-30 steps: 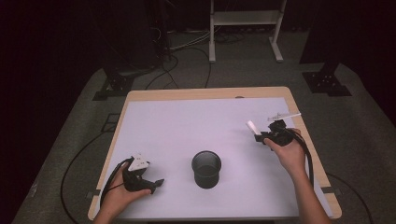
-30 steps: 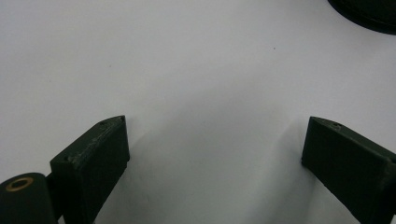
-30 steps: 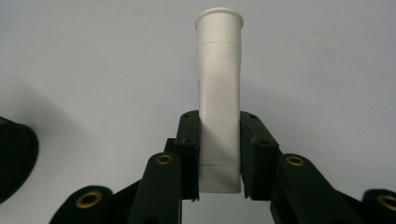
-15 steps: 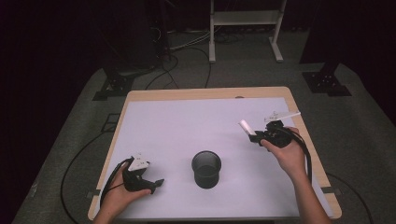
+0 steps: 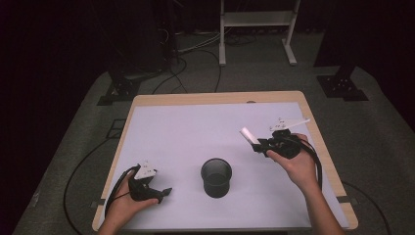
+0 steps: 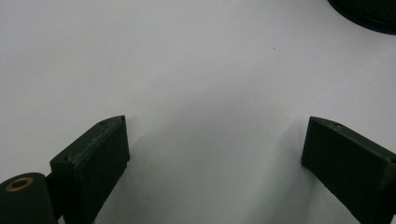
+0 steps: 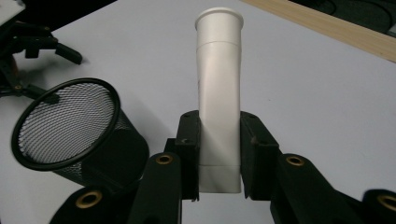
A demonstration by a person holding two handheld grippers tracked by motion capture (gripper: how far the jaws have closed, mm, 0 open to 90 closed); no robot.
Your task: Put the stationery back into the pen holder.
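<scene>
The table is bare white apart from the cup, a black mesh one standing upright near the front edge, mouth open to the ceiling. Everything else is best placed from that cup.

To its right and a little farther back, raised off the table, the right gripper has its jaws closed tight on a white tube, clamped near the flat crimped end so the capped end sticks out ahead, pointing back toward the cup's side. In the right gripper view the tube sits square between the pads, and the cup lies low and to the left.

To the cup's left, the left gripper rests on the table with jaws wide apart and nothing between them.

If the tube is meant for the cup, I'd carry it over the rim, tip the capped end downward, centre it, and only then loosen. The cup looks light, so a knock on the rim could tip it; the idle gripper could steady it.
</scene>
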